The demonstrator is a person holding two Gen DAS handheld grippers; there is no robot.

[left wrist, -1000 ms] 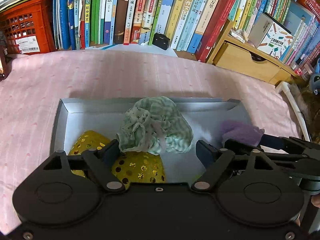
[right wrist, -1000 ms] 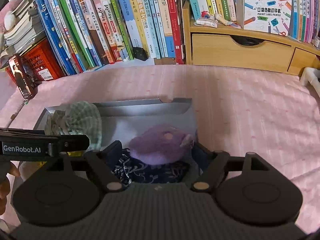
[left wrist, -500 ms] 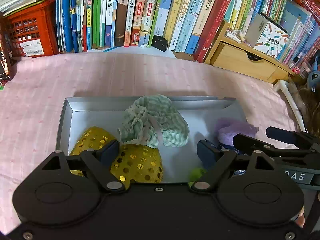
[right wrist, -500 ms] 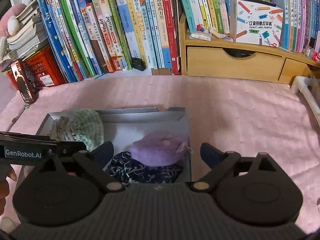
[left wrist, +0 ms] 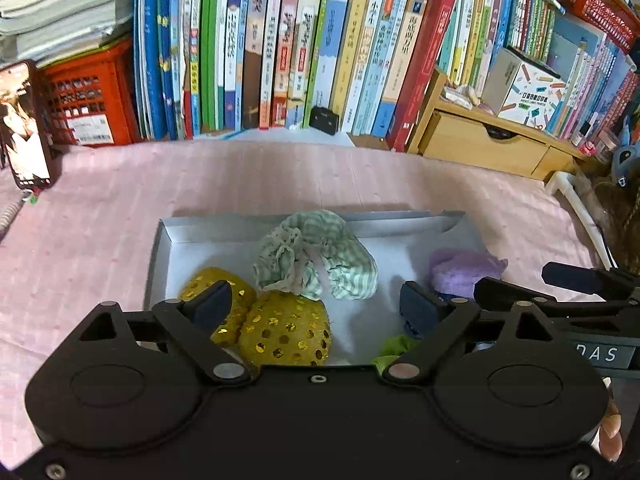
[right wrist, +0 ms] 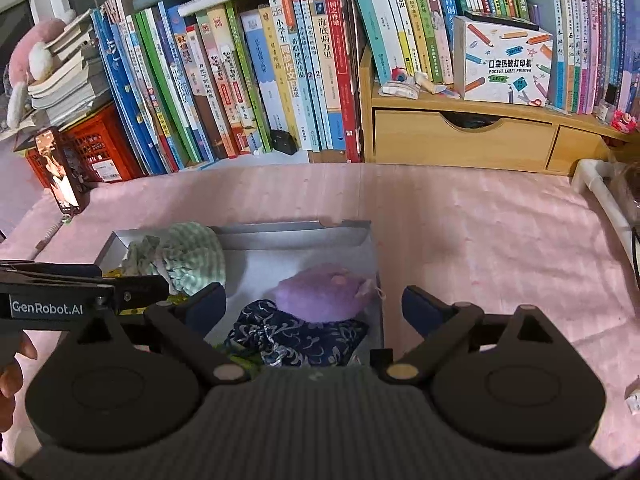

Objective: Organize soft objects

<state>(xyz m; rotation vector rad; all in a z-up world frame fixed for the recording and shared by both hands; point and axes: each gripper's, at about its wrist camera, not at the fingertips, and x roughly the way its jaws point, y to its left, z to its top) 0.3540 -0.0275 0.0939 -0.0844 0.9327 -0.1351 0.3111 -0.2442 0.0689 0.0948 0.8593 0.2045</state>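
A shallow grey box lies on the pink cloth and holds soft things. In the left wrist view a green striped pouch lies at its middle, two gold sequined balls at the near left, a purple plush at the right and a green scrap near the front. My left gripper is open and empty above the box's near side. In the right wrist view the purple plush lies on a dark blue patterned pouch in the box. My right gripper is open and empty above them.
A row of upright books lines the back. A red crate and a phone stand at the back left. A wooden drawer unit stands at the back right, with a white rail at the right edge.
Both grippers have drawn back and up from the box. The right gripper has opened wider and let go of the purple plush, which stays on the dark pouch.
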